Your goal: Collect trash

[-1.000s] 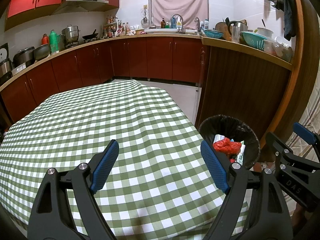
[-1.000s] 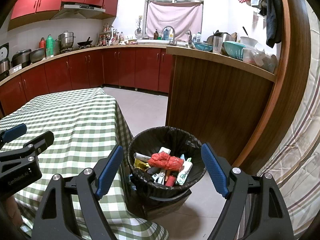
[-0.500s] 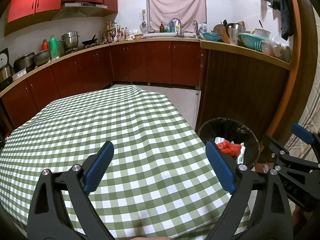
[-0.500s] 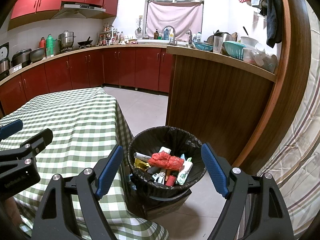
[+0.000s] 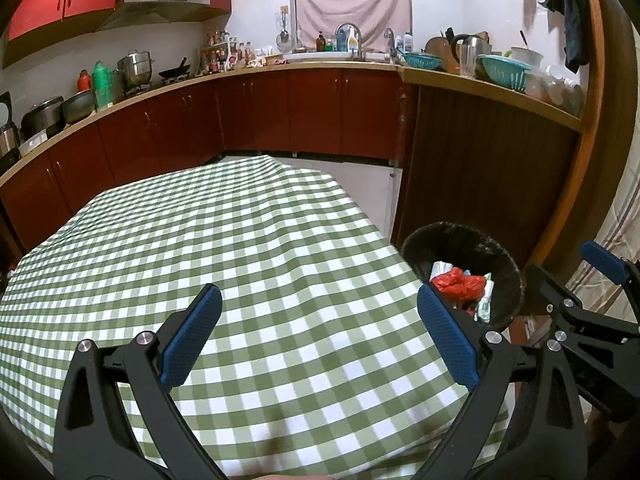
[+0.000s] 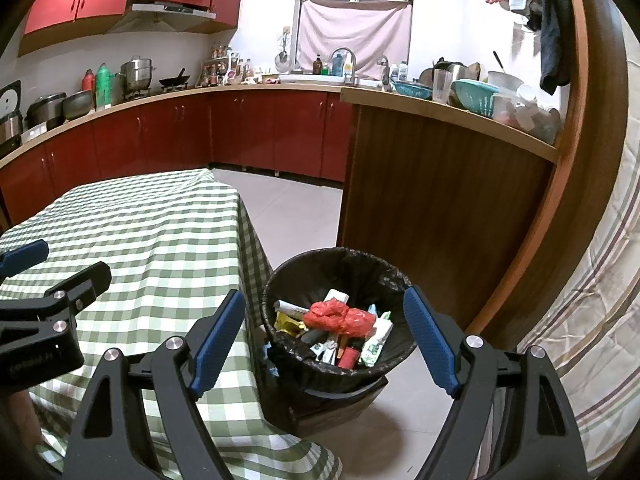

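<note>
L gripper (image 5: 320,304) released, empty, over checked tablecloth (image 5: 240,240). R gripper (image 6: 324,312) released, empty, above trash bin (image 6: 384,276) beside table; red bag (image 6: 340,316) inside bin.

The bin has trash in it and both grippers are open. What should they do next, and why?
Probably just draw back and stop. The bin already holds the red bag and wrappers, the tablecloth shows no trash, and the left gripper and right gripper hold nothing.

We note a checked tablecloth (image 5: 248,264), red cabinets (image 6: 256,132), a sink (image 5: 320,55), and what may be a wok (image 6: 174,79).
</note>
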A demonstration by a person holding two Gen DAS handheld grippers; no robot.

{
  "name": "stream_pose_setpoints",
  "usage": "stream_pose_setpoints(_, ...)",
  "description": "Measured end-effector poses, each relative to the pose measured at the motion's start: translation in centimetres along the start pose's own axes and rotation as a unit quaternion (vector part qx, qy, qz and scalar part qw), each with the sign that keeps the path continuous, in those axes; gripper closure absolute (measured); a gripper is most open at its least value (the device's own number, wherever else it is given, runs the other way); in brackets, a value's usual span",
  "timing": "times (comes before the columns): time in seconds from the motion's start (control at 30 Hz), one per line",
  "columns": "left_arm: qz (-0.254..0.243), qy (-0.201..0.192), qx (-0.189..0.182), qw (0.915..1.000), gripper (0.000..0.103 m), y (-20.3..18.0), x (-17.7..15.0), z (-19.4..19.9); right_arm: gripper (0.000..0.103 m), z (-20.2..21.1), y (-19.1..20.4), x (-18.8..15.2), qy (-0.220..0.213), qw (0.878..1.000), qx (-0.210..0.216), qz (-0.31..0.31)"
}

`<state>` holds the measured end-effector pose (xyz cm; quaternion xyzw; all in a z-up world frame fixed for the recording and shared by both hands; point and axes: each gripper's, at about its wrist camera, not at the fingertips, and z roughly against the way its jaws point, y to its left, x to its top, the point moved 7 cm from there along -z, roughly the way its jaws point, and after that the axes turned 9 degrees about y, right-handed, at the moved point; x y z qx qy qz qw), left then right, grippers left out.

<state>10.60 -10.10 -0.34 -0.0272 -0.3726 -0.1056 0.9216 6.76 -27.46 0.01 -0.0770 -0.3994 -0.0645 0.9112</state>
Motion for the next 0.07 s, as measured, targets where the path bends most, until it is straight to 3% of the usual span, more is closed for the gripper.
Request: stream_pose_setpoints(0.07,0.006,0.013,0.006,0.9999,0.007,1.01,-0.23,-0.68,0.023,-0.29,0.61,0.02,0.004,1.0,0.004,0.004)
